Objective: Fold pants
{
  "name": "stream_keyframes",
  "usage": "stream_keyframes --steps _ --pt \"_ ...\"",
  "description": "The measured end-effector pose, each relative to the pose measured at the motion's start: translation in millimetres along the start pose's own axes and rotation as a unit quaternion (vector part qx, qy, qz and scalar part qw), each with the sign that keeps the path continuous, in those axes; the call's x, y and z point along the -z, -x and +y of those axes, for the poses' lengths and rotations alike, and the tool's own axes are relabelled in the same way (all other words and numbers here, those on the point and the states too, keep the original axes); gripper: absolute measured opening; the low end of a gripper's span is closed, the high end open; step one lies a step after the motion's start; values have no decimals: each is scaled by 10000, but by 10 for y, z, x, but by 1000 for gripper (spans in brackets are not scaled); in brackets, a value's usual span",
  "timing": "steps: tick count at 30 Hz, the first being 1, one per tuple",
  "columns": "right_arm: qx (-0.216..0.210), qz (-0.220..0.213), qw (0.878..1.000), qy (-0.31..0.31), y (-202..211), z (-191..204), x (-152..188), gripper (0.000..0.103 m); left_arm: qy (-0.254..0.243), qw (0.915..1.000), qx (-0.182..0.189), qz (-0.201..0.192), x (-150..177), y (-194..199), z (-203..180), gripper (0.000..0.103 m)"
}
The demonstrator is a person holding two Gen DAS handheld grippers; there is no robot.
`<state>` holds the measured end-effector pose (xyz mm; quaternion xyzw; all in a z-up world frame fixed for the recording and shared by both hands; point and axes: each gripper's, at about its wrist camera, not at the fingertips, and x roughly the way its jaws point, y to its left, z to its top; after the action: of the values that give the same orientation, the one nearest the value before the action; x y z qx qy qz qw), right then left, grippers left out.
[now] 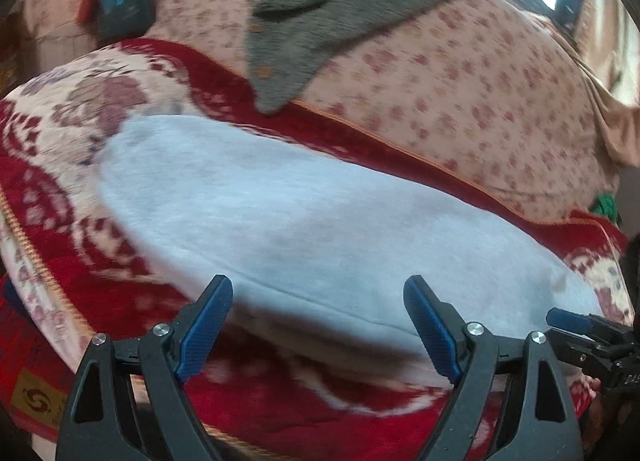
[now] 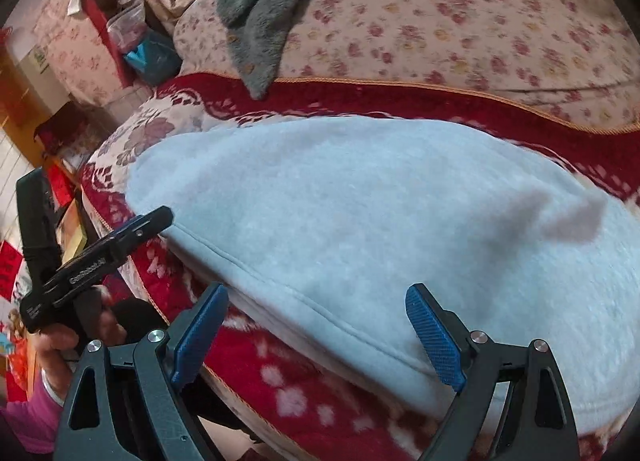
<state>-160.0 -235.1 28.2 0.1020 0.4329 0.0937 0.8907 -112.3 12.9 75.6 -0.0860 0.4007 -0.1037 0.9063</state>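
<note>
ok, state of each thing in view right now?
light grey pants: lying flat on the bed, folded, not gripped
left gripper: open, empty, over the pants' near edge
right gripper: open, empty, over the same edge
dark grey fleece: crumpled on the floral quilt

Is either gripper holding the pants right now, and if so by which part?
Neither. The left gripper and right gripper both stand open above the near hemmed edge of the light grey pants, pads clear of the fabric.

Pale pants (image 1: 320, 213) on red-patterned bed (image 1: 120, 281)
</note>
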Motion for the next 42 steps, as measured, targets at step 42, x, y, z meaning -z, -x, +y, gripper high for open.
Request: stream_keyframes --steps 42 --pt "-1365 1383 9119 3614 -3120 2661 -1989 91 1663 9850 -345 312 -548 -920 1830 96"
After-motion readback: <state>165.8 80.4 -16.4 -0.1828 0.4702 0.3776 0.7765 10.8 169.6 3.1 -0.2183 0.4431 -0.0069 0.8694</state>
